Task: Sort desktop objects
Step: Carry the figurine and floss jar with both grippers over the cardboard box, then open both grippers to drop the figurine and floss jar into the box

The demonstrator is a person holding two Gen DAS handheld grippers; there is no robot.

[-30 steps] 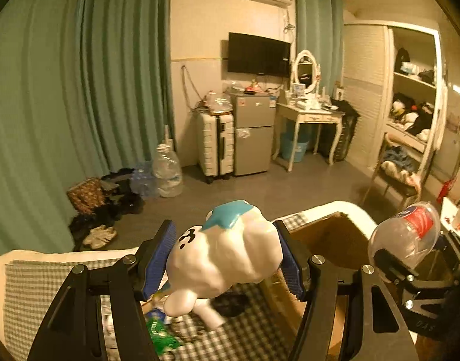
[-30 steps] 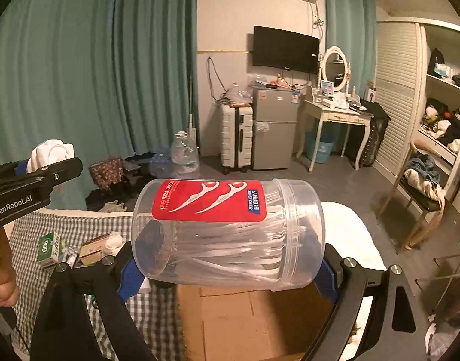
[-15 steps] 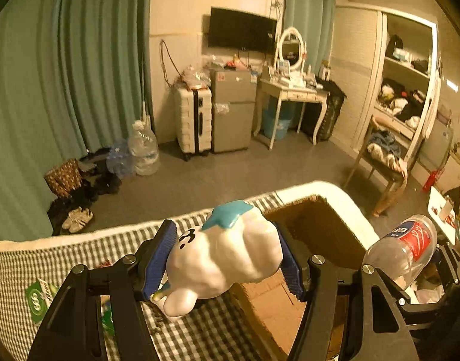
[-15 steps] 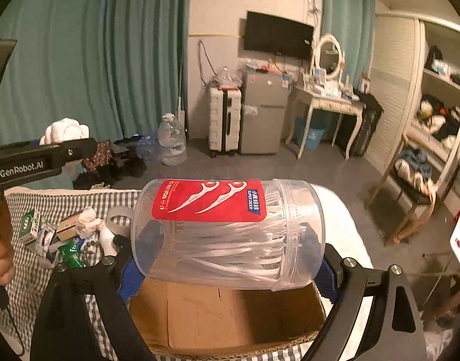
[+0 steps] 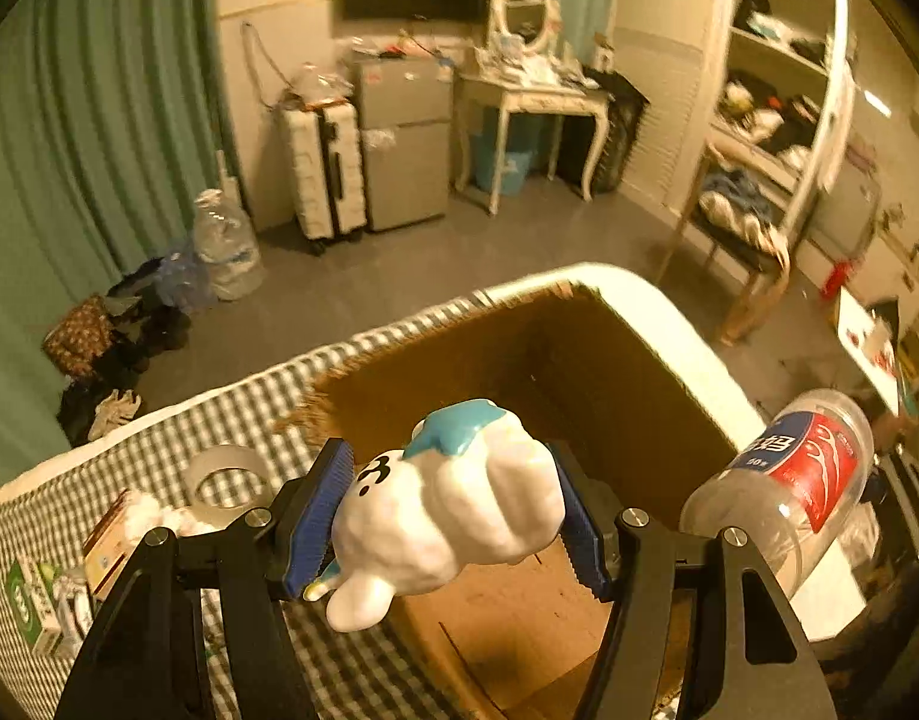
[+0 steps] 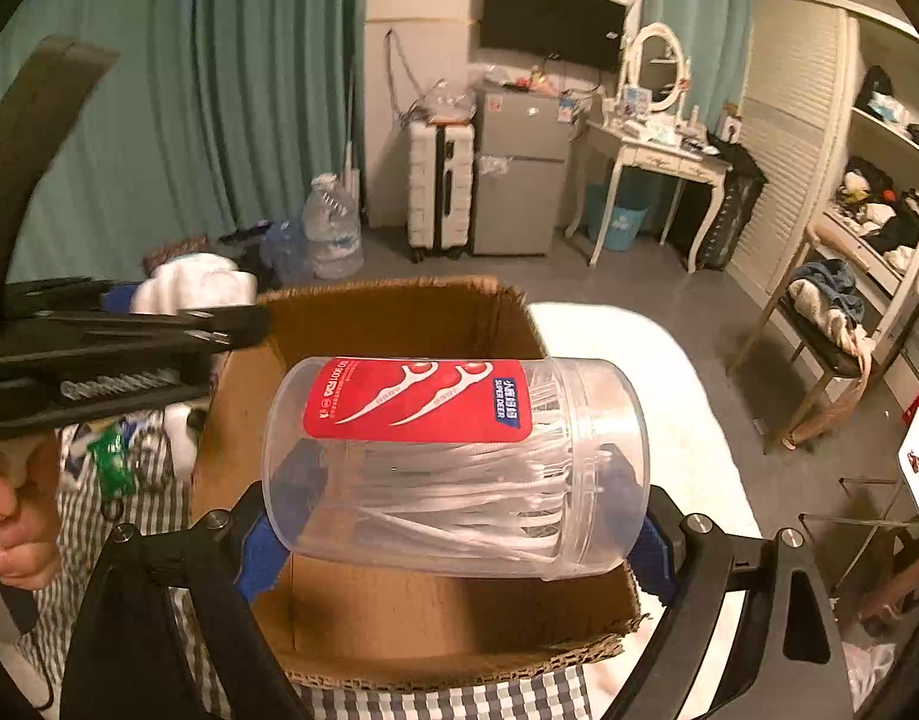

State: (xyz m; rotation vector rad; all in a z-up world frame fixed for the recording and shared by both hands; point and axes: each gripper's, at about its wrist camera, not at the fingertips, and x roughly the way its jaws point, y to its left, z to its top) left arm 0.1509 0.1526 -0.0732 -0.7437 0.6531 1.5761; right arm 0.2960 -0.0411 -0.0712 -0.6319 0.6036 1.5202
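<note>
A glossy white figurine (image 5: 453, 516), lumpy like a cloud with a teal star-shaped patch and a small black face mark, sits squeezed between the ribbed blue pads (image 5: 318, 516) of the left gripper (image 5: 453, 525), which is part-way closed and gripping it by its sides. It hangs above the near left edge of an open cardboard box (image 5: 519, 354) whose brown walls are rough and torn along the rim. The right gripper (image 6: 453, 531) is spread wide around a clear plastic jar (image 6: 453, 468), a smooth cylinder lying on its side, gripped end to end; white floss picks fill it and a red label with two pick drawings wraps its top. The jar hovers over the middle of the same box. The box rests on a green-and-white checked cloth (image 5: 267, 402). To its left lie a ring of tape (image 5: 225, 474), a crumpled white wad (image 5: 153, 510) and small green packets (image 5: 33, 606). From the right wrist view, the left gripper's black arm crosses just beside the box's left wall, and a bare hand (image 6: 12, 516) shows at the frame's edge.
</note>
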